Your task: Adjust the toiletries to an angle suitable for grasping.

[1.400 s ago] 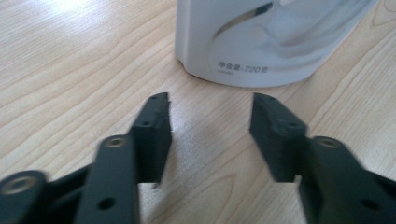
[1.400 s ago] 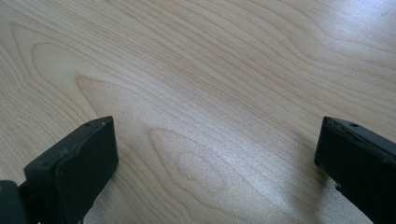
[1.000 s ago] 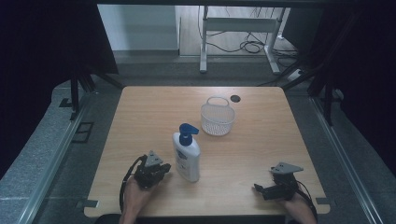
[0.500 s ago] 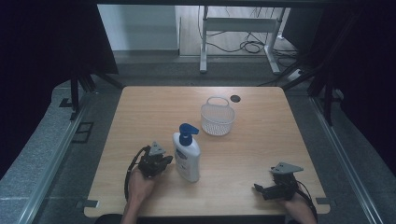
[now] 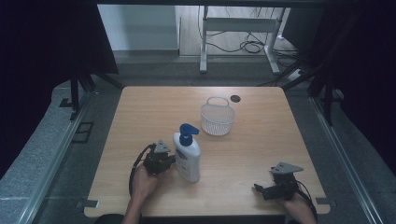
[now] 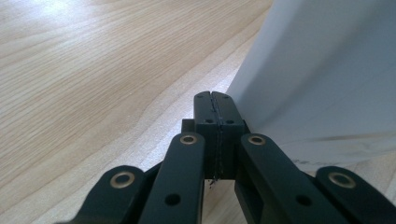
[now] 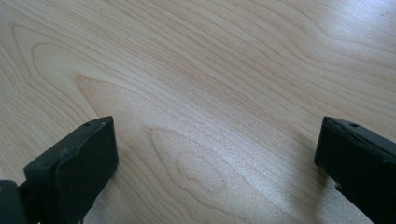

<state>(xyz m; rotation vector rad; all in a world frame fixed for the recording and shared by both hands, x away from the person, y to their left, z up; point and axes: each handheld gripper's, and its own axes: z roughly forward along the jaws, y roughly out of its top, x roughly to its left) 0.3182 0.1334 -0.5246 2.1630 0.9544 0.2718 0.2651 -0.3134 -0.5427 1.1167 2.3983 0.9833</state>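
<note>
1. Wooden table (image 5: pixel 140 107) carries the lotion pump bottle (image 5: pixel 187 154), upright near its front-left part.
2. My left gripper (image 5: pixel 172 159) is clenched empty against the bottle's side; pushing may topple it.
3. My right gripper (image 5: pixel 259 188) rests released.

Our two black handheld grippers, left gripper (image 5: pixel 161 161) and right gripper (image 5: pixel 275 185), each topped by a grey three-cornered plate, black cable looping from each, brass-ringed pivots along our black linkage arms, square black pads, bare forearms
</note>
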